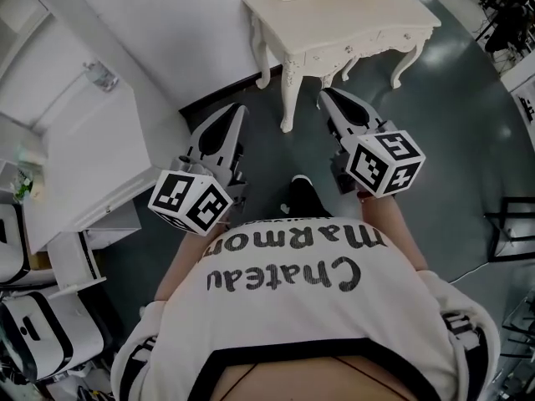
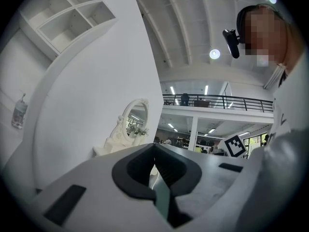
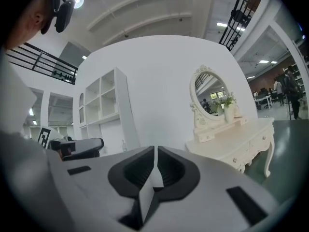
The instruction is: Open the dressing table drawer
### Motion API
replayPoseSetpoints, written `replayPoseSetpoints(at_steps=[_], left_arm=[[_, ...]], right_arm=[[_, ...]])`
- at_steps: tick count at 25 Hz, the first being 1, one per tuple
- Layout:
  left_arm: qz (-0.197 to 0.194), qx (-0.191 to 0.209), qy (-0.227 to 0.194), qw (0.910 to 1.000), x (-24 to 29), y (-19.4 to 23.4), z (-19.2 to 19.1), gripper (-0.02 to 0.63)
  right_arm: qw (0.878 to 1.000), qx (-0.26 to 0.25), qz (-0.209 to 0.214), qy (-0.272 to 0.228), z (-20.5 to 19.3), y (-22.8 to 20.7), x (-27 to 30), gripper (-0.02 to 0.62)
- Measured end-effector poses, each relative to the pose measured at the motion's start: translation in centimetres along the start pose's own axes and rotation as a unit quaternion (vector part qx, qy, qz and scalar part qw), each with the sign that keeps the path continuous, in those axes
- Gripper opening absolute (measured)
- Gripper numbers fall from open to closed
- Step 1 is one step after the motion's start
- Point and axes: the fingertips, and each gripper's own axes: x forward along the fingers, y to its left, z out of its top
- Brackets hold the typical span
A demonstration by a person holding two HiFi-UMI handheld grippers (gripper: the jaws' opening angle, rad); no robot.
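While both grippers pointed level at the dressing table (image 1: 334, 11), neither had reached it. The left hand-held gripper (image 1: 238, 111) had its jaws together and carried nothing. The right hand-held gripper (image 1: 328, 96) was the same, pads pressed flat on each other and empty. The table stood just ahead against the white wall with its mirror (image 3: 210, 93) on top. The drawer (image 1: 333, 54) sat closed in the front rail, with a small knob (image 3: 251, 146) showing.

Judged step: approach. To do it well:
- part the right jaws before arriving
- come in level and square to the drawer front
- centre the knob between the pads and clamp firmly
- pull straight back, since a twist may bind the drawer
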Motion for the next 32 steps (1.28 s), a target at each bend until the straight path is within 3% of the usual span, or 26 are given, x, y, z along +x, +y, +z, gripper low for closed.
replayPoseSetpoints(at_steps=[22,32], left_arm=[[0.028,-0.005,-0.019,0.9994,19.6,9.6,2.5,0.021],[0.003,0.003,-0.038,0.9993,27.6,11.2,2.9,0.021]], right_arm=[[0.998,-0.024,0.064,-0.004,7.9,-13.7,17.0,0.038],[0.995,-0.048,0.077,-0.048,11.5,-19.2,19.8,0.038]])
